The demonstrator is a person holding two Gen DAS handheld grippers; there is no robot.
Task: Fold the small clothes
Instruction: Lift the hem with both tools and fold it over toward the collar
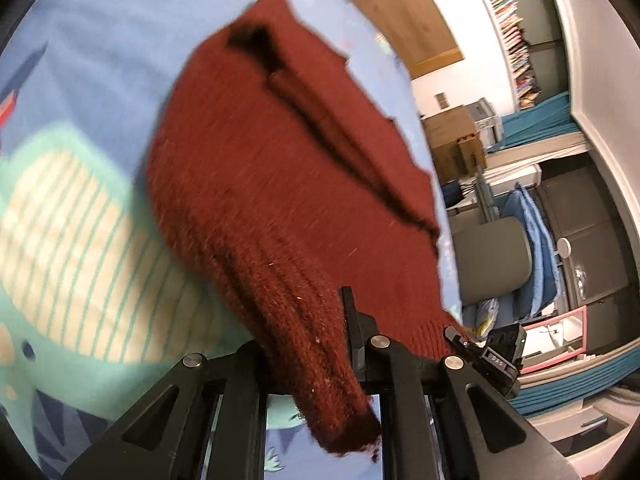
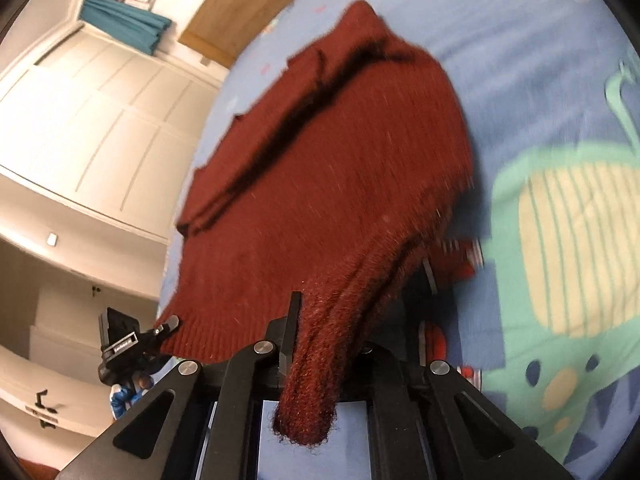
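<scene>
My left claw and right claw are each clenched on a hem corner of the sweater, lifting that edge; the rest lies on the bedspread. Open bed beyond and to both sides. Headboard far end; cupboards past one bed edge.

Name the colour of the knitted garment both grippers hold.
Dark red knitted garment; right wrist view shows it best.

A bed carries everything, spread with a light blue cover printed with a mint-green, cream-striped dinosaur figure. A dark red knitted sweater lies on it, near edge lifted off the cover.
</scene>
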